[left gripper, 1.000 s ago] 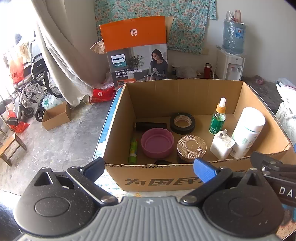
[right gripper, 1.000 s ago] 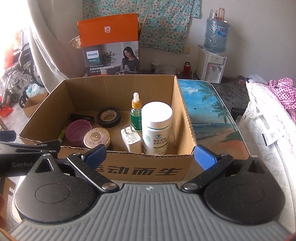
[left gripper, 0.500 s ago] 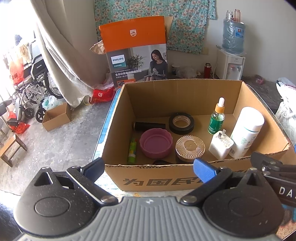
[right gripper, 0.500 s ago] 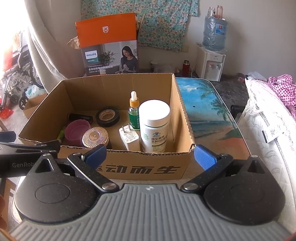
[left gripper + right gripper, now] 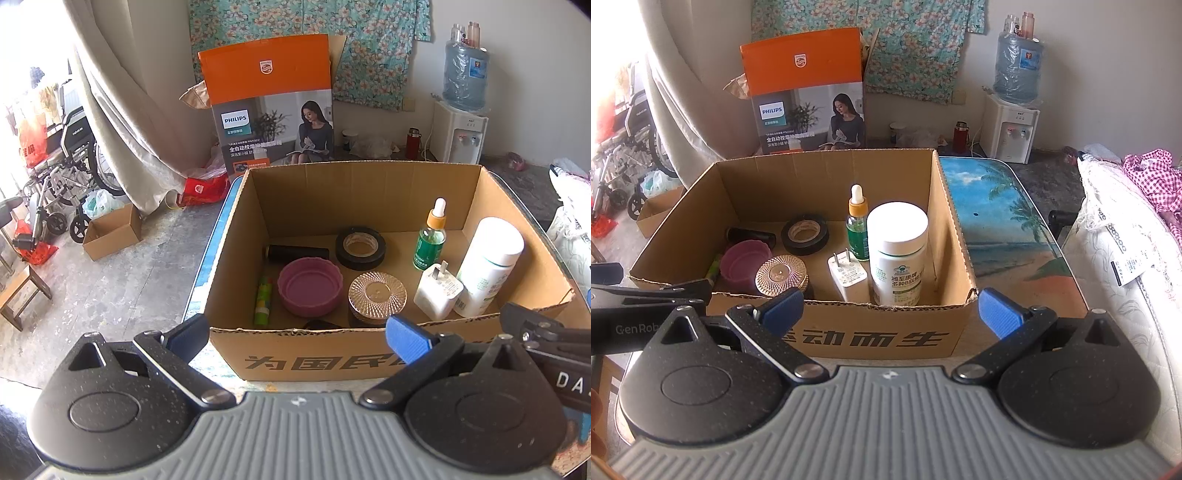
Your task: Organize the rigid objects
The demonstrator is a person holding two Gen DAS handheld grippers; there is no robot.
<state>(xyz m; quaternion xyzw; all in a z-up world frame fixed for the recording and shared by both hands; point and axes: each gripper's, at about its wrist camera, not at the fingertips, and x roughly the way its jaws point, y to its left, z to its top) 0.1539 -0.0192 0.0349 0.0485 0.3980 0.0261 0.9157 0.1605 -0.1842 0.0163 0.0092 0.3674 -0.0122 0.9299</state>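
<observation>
Table (image 5: 997, 206): beach-print top, carries the cardboard box (image 5: 871, 338).

Cardboard box: open-topped, printed front wall facing both cameras; all smaller items lie inside it.

Left gripper (image 5: 295, 338): blue-padded fingers spread wide apart, empty, hovering just before the box's front wall; touches nothing.

Right gripper (image 5: 892, 308): fingers likewise wide apart, empty, poised at the front wall's top edge near the box's right corner. The two grippers sit side by side.

Contents, taking the box floor as a clock face in the right wrist view:
- White bottle (image 5: 897, 254), upright, 4 o'clock, near the right wall.
- Pink dish (image 5: 744, 264), 8 o'clock.
- Black tape roll (image 5: 805, 234), lying flat, 11 o'clock.
- Gold-lidded jar (image 5: 780, 275), 7 o'clock, just beside the dish.
- Green dropper bottle (image 5: 857, 225), upright, 1 o'clock, behind the white bottle.
- White plug adapter (image 5: 847, 275), prongs up, 5 o'clock, beside the white bottle.
- Black cylinder (image 5: 750, 234), lying, 10 o'clock.
- Green tube (image 5: 263, 301), lying along the left wall.
</observation>
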